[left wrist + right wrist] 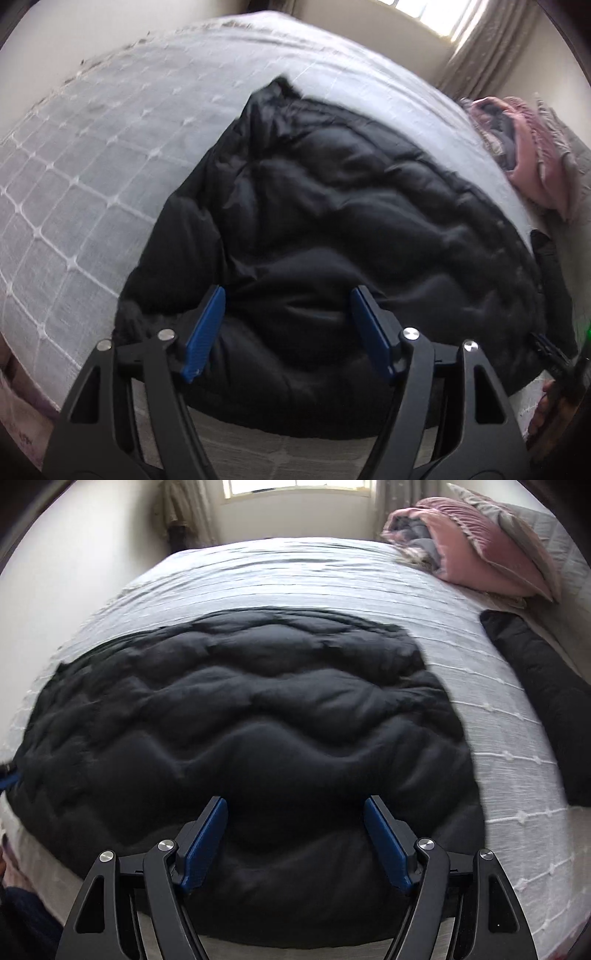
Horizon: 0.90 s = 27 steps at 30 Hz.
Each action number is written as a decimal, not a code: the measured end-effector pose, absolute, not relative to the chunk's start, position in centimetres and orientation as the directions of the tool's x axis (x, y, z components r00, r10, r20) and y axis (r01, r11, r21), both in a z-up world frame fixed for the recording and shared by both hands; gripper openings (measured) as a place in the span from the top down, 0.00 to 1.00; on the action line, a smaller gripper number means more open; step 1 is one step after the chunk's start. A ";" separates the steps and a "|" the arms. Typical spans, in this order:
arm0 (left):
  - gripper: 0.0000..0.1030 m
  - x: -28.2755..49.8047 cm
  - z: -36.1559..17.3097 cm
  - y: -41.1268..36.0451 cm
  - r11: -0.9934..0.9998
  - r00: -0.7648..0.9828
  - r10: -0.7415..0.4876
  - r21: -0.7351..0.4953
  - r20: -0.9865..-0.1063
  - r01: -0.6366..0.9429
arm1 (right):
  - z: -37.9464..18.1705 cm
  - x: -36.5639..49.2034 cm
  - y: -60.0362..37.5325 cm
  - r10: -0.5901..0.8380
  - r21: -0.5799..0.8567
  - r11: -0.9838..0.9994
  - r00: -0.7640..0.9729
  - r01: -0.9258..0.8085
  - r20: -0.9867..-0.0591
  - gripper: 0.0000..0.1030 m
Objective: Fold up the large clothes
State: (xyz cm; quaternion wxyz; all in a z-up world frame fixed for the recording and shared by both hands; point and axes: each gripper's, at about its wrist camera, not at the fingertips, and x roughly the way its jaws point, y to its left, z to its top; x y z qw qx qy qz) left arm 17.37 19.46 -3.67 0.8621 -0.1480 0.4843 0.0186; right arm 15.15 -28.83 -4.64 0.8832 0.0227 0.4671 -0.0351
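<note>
Black quilted puffer jacket (332,229) (240,720) lay on the white checked bedspread (92,166) (498,738), its near edge hidden behind both hand-held grippers, left (288,299) and right (295,808), each spread wide, holding nothing.

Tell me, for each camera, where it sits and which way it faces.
Left wrist: on the left gripper, over the near bed edge, facing the black jacket; jaws open; right gripper at the right edge.
Right wrist: on the right gripper, facing jacket, pillows, window; jaws open.
Shared: jacket, bed, pillows, window.
</note>
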 end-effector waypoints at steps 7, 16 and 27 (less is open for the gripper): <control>0.31 16.6 -2.3 23.7 0.907 0.588 -0.118 -0.328 -0.800 -0.264 | -5.2 15.2 -35.1 -0.103 0.045 0.962 0.509 0.271 -0.854 0.25; 0.30 11.0 -2.5 28.5 0.754 0.646 -0.187 -0.530 -0.740 -0.388 | -3.4 14.4 -36.8 -0.196 0.025 0.928 0.544 0.373 -0.816 0.25; 0.30 10.9 -6.8 25.2 0.672 0.569 -0.370 -0.634 -0.735 -0.382 | -1.8 14.1 -31.4 -0.132 0.024 0.974 0.652 0.225 -0.747 0.25</control>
